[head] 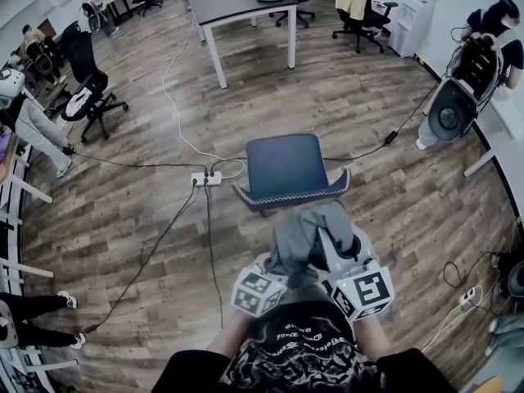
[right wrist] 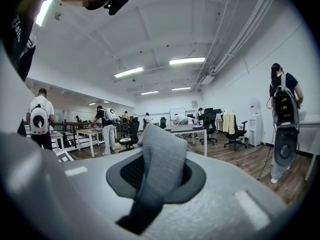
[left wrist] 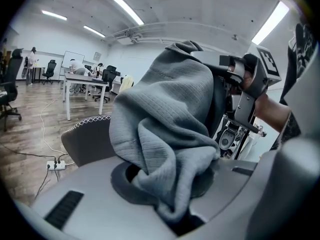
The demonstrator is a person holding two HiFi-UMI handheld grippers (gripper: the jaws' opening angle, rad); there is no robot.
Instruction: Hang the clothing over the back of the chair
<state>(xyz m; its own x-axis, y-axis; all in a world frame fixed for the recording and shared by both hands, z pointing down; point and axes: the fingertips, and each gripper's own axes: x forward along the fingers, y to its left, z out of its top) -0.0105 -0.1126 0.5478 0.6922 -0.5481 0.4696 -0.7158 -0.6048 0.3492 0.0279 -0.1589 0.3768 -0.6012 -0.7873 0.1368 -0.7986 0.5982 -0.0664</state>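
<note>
**Grey garment gripped by both tools at the chair's back**

Grey clothing [head: 309, 234] hangs bunched between the two grippers, close to the stitched back rim of the dark chair [head: 285, 166] on the person's side; whether cloth and chair touch cannot be told. The left gripper [left wrist: 170, 186] has its jaws nearly together, clamped on a thick fold. The right gripper [right wrist: 152, 184] pinches a flatter strip of the same cloth. Beyond the chair, a power strip [head: 206, 178] with cables lies on the wooden floor [head: 368, 88], and a table [head: 233, 2] stands farther off.
</note>
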